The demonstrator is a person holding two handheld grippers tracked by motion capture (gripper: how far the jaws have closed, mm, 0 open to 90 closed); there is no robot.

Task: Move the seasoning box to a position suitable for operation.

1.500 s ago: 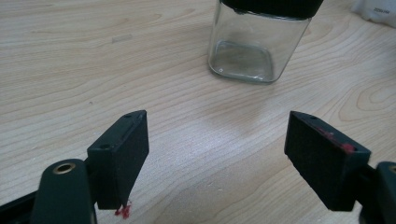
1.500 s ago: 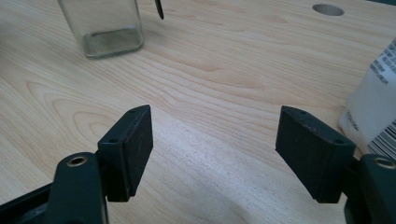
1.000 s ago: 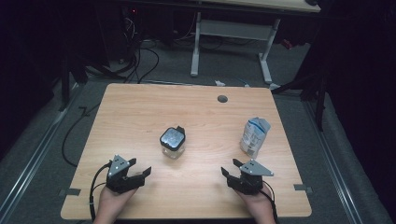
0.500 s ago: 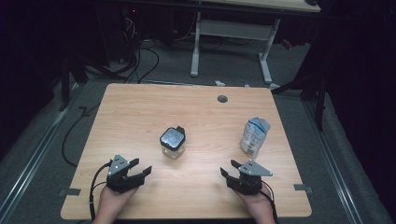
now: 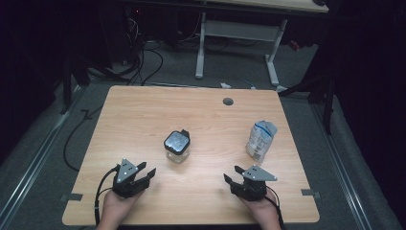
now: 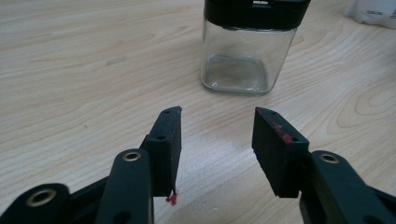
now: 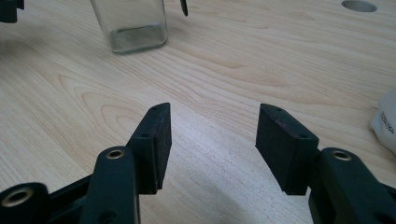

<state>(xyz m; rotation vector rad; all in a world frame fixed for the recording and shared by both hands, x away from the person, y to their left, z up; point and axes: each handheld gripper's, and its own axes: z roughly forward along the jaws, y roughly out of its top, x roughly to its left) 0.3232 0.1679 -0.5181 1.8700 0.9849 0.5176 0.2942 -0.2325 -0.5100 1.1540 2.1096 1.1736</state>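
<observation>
Fingers of my left gripper (image 5: 145, 173) had just been closing, stood half-parted, nothing between them; right gripper (image 5: 231, 179) fingers parted, empty too. High view: both rested at the near edge of the surface (image 5: 143, 115); glass jar (image 5: 176, 146) upright between them, ahead, nearer my left; white pouch (image 5: 261, 140) ahead of my right.

Left gripper view: jar (image 6: 247, 51) dead ahead, slightly right, well apart from fingers (image 6: 166, 140).

Right gripper view: jar (image 7: 133, 28) far left; pouch (image 7: 386, 123) at right edge.
</observation>
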